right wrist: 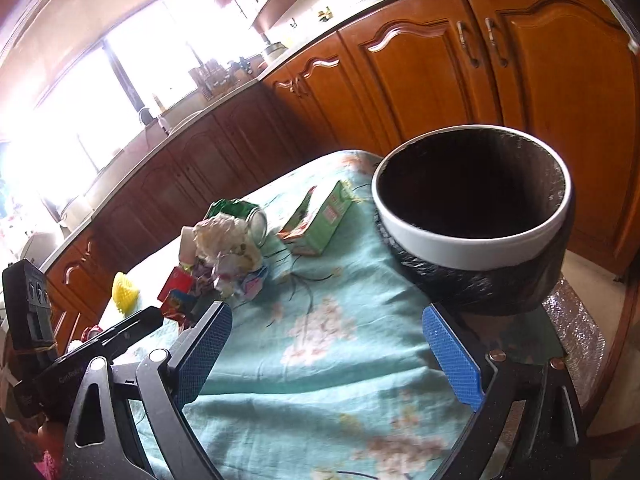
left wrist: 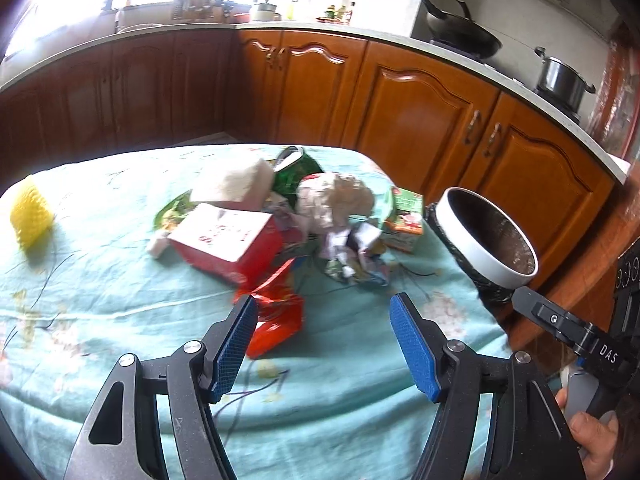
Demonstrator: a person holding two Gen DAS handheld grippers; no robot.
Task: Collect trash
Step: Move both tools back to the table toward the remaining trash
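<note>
While both tools hang empty, jaws spread: left gripper (left wrist: 324, 344) nearest red wrapper (left wrist: 276, 316), just beyond its left pad, long axis running near-to-far; right gripper (right wrist: 328, 356) beside bin (right wrist: 472, 216), far right; trash pile (left wrist: 280, 216) mid-table.

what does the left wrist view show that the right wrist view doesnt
Only the left wrist view shows the wok and steel pot on the stove, the red wrapper near the left gripper, and the big red box in full.

Only the right wrist view shows the bright window and the dark inside of the bin from close up, with the right gripper open and holding nothing.

Both show the white-rimmed bin, the green carton, the yellow mesh piece, the crumpled paper and the teal tablecloth.
</note>
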